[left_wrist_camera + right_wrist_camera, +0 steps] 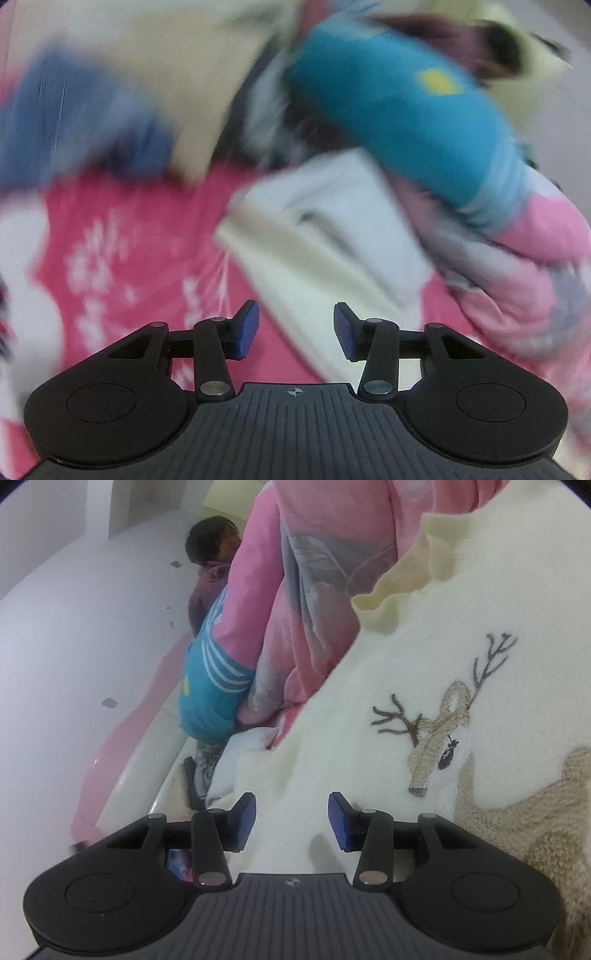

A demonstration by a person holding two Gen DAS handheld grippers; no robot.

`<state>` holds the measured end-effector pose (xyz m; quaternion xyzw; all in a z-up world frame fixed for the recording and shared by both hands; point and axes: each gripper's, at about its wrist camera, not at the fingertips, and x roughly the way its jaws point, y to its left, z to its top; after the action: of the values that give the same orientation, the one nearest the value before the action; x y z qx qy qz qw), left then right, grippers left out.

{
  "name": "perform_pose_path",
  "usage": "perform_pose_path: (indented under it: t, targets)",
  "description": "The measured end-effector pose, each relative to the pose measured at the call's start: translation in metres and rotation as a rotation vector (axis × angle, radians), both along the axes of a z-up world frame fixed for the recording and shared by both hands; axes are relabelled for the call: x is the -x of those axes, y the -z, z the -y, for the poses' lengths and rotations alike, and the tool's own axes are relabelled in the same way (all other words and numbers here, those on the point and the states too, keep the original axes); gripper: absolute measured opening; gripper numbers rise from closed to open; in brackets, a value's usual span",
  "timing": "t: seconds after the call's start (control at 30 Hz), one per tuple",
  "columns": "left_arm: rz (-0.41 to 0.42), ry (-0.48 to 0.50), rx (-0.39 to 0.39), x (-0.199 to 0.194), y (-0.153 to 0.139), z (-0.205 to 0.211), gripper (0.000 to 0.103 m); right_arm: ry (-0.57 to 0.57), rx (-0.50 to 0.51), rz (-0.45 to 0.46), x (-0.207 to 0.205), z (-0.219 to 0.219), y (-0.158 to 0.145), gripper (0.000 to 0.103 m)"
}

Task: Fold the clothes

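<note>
The left wrist view is blurred. My left gripper (296, 334) stands open, nothing between its blue pads, above a pink patterned bedsheet (129, 258) and the near corner of a folded white cloth (332, 236). Farther back lie a blue garment (48, 122) and a cream cloth (184, 74). In the right wrist view my right gripper (291, 821) is open just over a fluffy cream sweater (443, 627) with an embroidered deer (443, 746). The cream fabric lies under and between the pads, which do not press on it.
A person in a teal striped top (207, 694) lies at the bed's far side beside a bunched pink and grey quilt (314, 572); both appear in the left view too, the teal top (399, 110) and quilt (535, 277). A white wall (74, 609) and the cream bed edge (147, 768) are on the left.
</note>
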<state>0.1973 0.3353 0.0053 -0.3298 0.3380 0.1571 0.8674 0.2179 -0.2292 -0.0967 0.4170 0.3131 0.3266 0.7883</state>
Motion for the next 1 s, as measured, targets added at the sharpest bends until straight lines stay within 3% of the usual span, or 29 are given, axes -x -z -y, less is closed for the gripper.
perform_pose_path:
  t: [0.23,0.3,0.33,0.37,0.43,0.67,0.73,0.9,1.0]
  targets:
    - [-0.047,-0.12,0.059,-0.048,0.043,-0.023,0.042,-0.022,-0.017,0.018,0.0,0.003,0.0,0.05]
    - [-0.041,-0.147,0.052,-0.057,0.048,-0.026,0.034,-0.025,-0.017,0.02,0.0,0.003,0.0,0.051]
    - [-0.035,-0.159,0.043,-0.059,0.049,-0.027,0.027,-0.027,-0.018,0.021,0.0,0.003,0.0,0.051]
    - [-0.029,-0.17,0.032,-0.06,0.049,-0.028,0.013,-0.029,-0.018,0.022,0.0,0.004,0.0,0.051]
    - [-0.018,-0.192,0.008,-0.06,0.049,-0.031,0.008,-0.031,-0.019,0.023,0.0,0.004,0.001,0.051]
    - [0.088,-0.314,-0.17,-0.017,0.019,-0.016,0.007,-0.03,-0.016,0.027,0.001,0.004,0.001,0.051]
    - [0.073,-0.323,-0.197,-0.01,0.02,-0.02,0.007,-0.03,-0.012,0.028,0.001,0.004,0.001,0.051]
    - [-0.023,-0.4,-0.135,0.005,0.046,-0.041,0.007,-0.029,-0.011,0.027,0.002,0.004,0.0,0.051]
    - [-0.052,-0.408,-0.141,0.007,0.049,-0.041,0.009,-0.03,-0.013,0.027,0.002,0.005,0.0,0.051]
